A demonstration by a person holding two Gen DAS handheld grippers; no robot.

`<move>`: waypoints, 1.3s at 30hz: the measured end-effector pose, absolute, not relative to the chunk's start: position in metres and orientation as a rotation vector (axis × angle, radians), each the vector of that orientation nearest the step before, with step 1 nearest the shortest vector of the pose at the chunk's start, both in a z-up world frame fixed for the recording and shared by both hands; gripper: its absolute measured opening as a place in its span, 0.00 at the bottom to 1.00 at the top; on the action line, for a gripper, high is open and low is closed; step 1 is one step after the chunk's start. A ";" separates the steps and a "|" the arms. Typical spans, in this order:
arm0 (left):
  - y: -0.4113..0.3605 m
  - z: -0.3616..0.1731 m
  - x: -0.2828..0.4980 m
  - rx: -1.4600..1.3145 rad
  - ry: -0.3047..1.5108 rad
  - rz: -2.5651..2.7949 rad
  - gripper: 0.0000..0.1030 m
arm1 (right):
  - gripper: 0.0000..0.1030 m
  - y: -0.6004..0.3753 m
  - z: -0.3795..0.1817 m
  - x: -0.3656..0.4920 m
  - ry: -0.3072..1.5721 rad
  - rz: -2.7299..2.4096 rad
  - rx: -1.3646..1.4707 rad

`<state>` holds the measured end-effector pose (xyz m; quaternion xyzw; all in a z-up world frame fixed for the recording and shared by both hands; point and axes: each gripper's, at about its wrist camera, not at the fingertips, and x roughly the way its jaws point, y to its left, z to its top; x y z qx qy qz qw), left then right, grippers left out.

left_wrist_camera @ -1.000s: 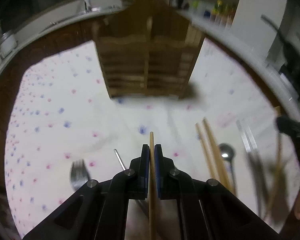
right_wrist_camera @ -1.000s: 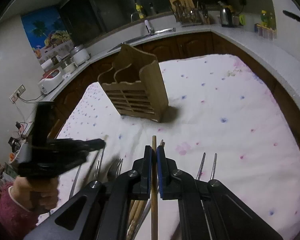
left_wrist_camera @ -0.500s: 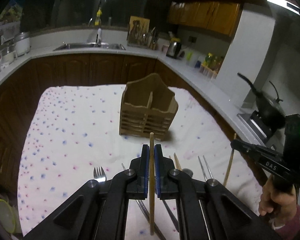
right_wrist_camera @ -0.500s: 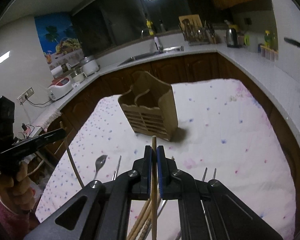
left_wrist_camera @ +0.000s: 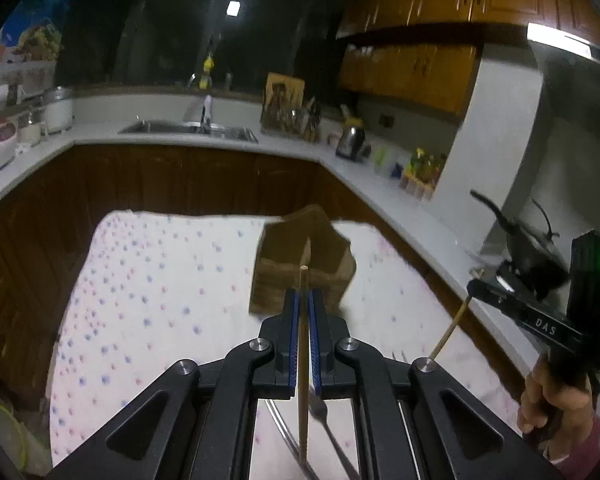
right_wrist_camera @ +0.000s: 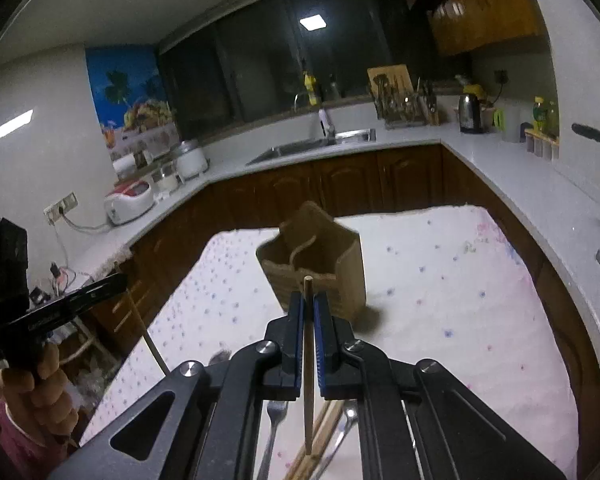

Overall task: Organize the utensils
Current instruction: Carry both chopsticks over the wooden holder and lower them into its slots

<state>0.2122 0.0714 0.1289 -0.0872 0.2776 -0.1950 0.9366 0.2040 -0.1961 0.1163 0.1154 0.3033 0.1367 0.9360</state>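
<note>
My left gripper (left_wrist_camera: 303, 300) is shut on a wooden chopstick (left_wrist_camera: 302, 360), held upright well above the table. My right gripper (right_wrist_camera: 308, 302) is shut on another wooden chopstick (right_wrist_camera: 308, 364), also lifted high. The wooden utensil holder (left_wrist_camera: 302, 264) stands on the dotted tablecloth ahead of both grippers; it also shows in the right wrist view (right_wrist_camera: 316, 264). A fork (left_wrist_camera: 318, 410) lies below the left gripper. More chopsticks (right_wrist_camera: 320, 436), a fork (right_wrist_camera: 274, 412) and a spoon (right_wrist_camera: 348, 420) lie below the right gripper. The right gripper also shows at the right edge of the left wrist view (left_wrist_camera: 476, 286).
The white dotted tablecloth (left_wrist_camera: 148, 300) covers the table. Kitchen counters (right_wrist_camera: 520, 176) surround it, with a sink (right_wrist_camera: 312, 146), kettle (right_wrist_camera: 471, 114), rice cooker (right_wrist_camera: 190, 160) and a pan (left_wrist_camera: 520, 240) on the stove. The left gripper shows at the left edge of the right wrist view (right_wrist_camera: 116, 282).
Both grippers have risen and tilted up, each with its chopstick; the holder and table now look farther away and lower in both views.
</note>
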 end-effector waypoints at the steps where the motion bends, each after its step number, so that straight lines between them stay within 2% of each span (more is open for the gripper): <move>1: 0.073 0.131 0.214 -0.184 0.551 -0.397 0.03 | 0.05 -0.197 0.119 0.207 0.608 0.276 0.238; 14: 0.071 0.153 0.278 -0.236 0.373 -0.317 0.03 | 0.05 -0.211 0.165 0.278 0.435 0.221 0.279; 22: 0.055 0.134 0.343 -0.282 0.305 -0.286 0.03 | 0.05 -0.224 0.176 0.334 0.360 0.185 0.316; 27: 0.040 0.094 0.383 -0.307 0.295 -0.252 0.03 | 0.05 -0.222 0.153 0.362 0.364 0.184 0.315; 36: 0.011 0.012 0.435 -0.369 0.362 -0.214 0.03 | 0.05 -0.220 0.078 0.382 0.385 0.160 0.385; 39: 0.005 0.000 0.449 -0.381 0.380 -0.216 0.03 | 0.05 -0.223 0.066 0.380 0.374 0.152 0.417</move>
